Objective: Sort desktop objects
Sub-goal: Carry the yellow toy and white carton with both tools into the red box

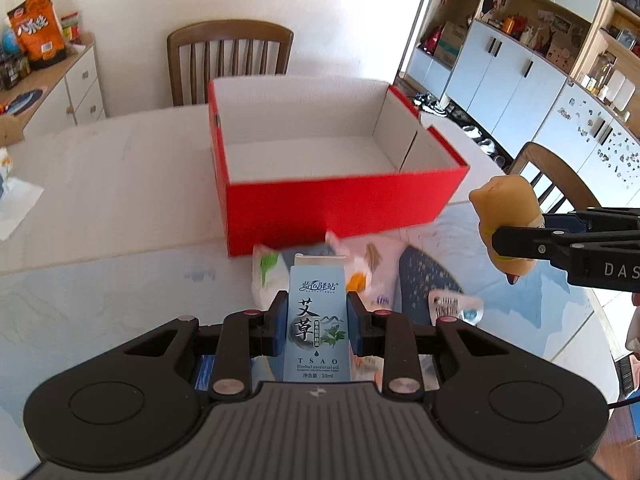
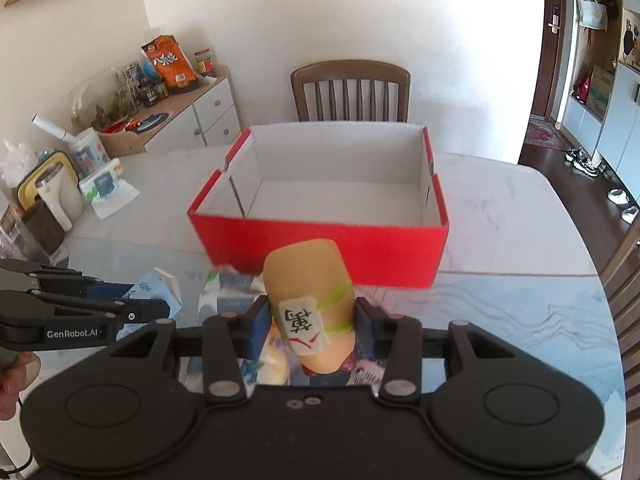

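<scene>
The left gripper (image 1: 318,316) pinches a small blue carton (image 1: 317,320) from both sides, low in the middle of the left wrist view, with its top flap sticking up above the pads. The right gripper (image 2: 312,322) squeezes a tan toy figure (image 2: 310,304) in the low middle of the right wrist view; the toy has a white tile with a mark on it and thin green bands around it. In the left wrist view that same toy shows at the right edge, held up in the air, off to the right of the red box (image 1: 344,208). The red box sits in the middle of both pictures on the white table (image 1: 120,168). Its top is open and the white inside looks bare. A flap stands along one short side, so that edge is a bit taller. Between each gripper and the near red wall lie some loose things: a crinkly bag (image 1: 360,264) with green and orange on it and a small clear packet (image 1: 456,306), both close to the box's near wall. The table to the left of the box in the left wrist view is wide and bare. A wooden chair (image 2: 351,92) stands behind the box's far edge. More jars and a cup crowd the far left side in the right wrist view.
</scene>
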`<action>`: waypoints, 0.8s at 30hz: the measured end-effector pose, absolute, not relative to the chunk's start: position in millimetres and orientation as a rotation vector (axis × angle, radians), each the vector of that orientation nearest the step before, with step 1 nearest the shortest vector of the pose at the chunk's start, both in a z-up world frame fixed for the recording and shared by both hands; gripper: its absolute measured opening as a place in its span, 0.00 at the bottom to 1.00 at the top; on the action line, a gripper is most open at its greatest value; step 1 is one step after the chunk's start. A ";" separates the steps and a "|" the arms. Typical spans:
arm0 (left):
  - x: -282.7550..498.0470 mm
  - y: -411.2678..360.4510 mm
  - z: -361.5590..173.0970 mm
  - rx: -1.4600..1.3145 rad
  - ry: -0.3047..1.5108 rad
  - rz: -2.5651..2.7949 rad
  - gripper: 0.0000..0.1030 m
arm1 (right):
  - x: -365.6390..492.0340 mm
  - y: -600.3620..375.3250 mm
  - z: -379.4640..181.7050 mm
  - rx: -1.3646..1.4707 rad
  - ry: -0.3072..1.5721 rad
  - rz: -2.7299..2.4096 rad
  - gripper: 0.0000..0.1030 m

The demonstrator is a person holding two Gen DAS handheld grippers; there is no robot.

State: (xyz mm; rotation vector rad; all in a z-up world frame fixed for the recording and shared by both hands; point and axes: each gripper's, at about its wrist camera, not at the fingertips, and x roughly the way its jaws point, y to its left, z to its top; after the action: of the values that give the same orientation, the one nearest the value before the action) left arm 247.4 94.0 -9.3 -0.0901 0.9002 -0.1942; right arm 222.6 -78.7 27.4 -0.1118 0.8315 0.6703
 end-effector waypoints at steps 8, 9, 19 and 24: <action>285.0 90.8 13.0 -0.075 0.876 -0.204 0.27 | 256.9 -74.3 42.2 -0.105 0.831 0.676 0.42; 289.8 90.1 15.8 -0.069 0.871 -0.204 0.27 | 261.3 -73.5 43.8 -0.104 0.828 0.674 0.42; 347.8 81.5 31.8 -0.016 0.842 -0.205 0.27 | 301.2 -63.7 45.6 -0.106 0.820 0.663 0.42; 377.8 80.1 31.9 0.002 0.846 -0.210 0.27 | 322.8 -55.6 41.0 -0.114 0.844 0.654 0.42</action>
State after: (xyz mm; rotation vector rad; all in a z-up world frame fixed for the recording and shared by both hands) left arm 377.8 80.1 31.9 0.0019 0.8460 -0.2101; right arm 322.8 -55.6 41.0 -0.1135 0.8443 0.6539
